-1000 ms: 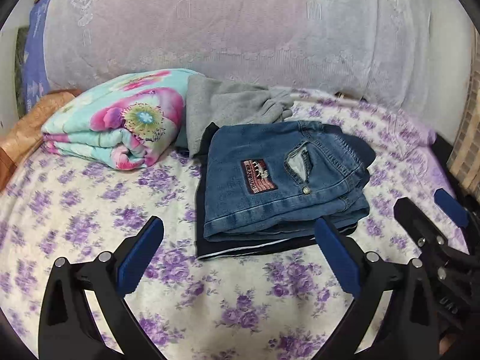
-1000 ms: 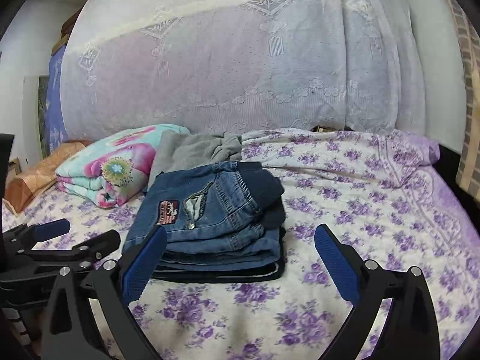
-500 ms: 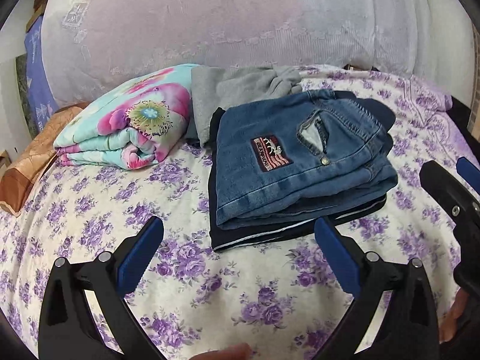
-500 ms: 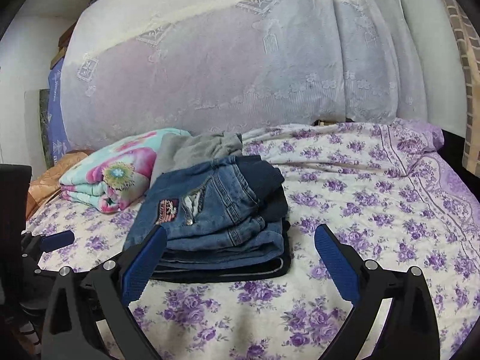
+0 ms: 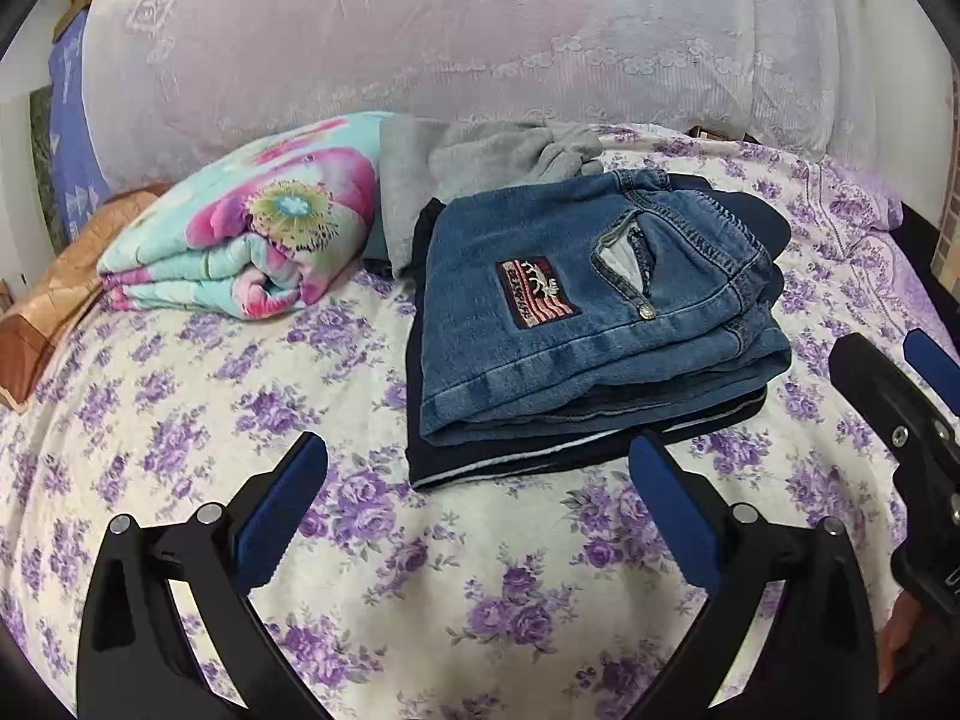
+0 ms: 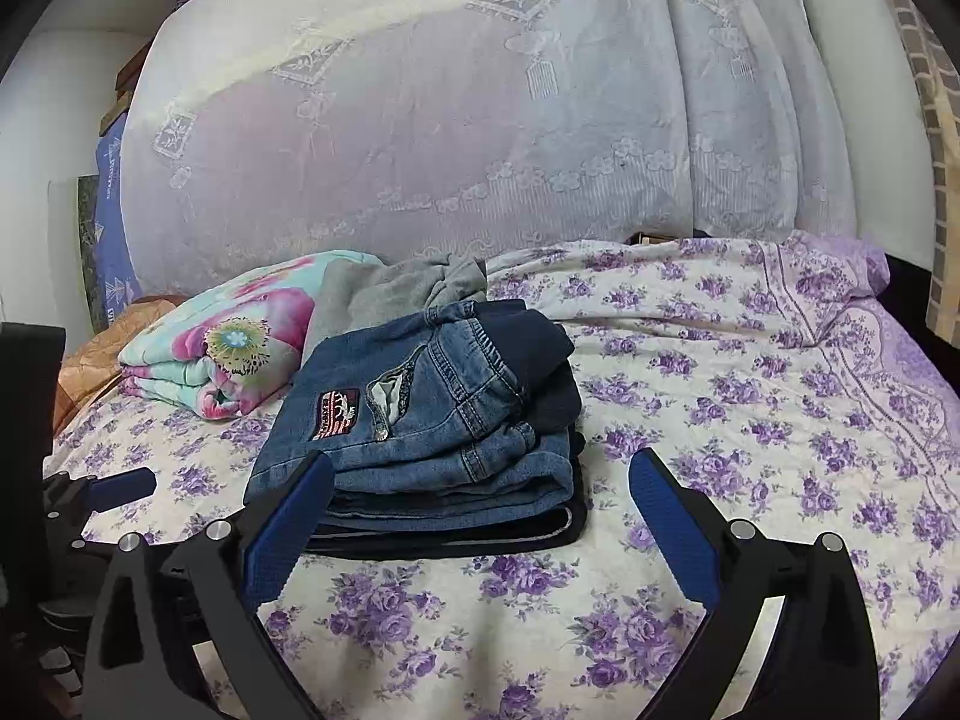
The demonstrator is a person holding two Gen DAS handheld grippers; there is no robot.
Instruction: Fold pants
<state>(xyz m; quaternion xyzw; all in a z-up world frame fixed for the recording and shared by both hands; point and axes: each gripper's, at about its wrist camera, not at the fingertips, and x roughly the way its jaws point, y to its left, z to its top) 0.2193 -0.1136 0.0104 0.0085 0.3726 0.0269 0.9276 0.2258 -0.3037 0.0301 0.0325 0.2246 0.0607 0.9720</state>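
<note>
Folded blue jeans (image 5: 576, 312) with a red patch lie on top of a folded dark garment (image 5: 540, 456) on the flowered bed; the stack also shows in the right wrist view (image 6: 432, 420). My left gripper (image 5: 477, 516) is open and empty, just in front of the stack. My right gripper (image 6: 480, 528) is open and empty, also in front of the stack, its left finger (image 6: 288, 528) overlapping the stack's near corner in view. The right gripper also shows at the right edge of the left wrist view (image 5: 900, 420).
A rolled floral blanket (image 5: 240, 240) and a crumpled grey garment (image 5: 480, 156) lie behind the stack. A lace-covered headboard or pile (image 6: 480, 120) rises at the back. An orange pillow (image 5: 48, 288) is at far left. The bed sheet (image 6: 750, 390) spreads to the right.
Both grippers have pulled back slightly and tilted; the stack sits a little lower and nearer in the views. Both stay open and empty. The pants have not moved.
</note>
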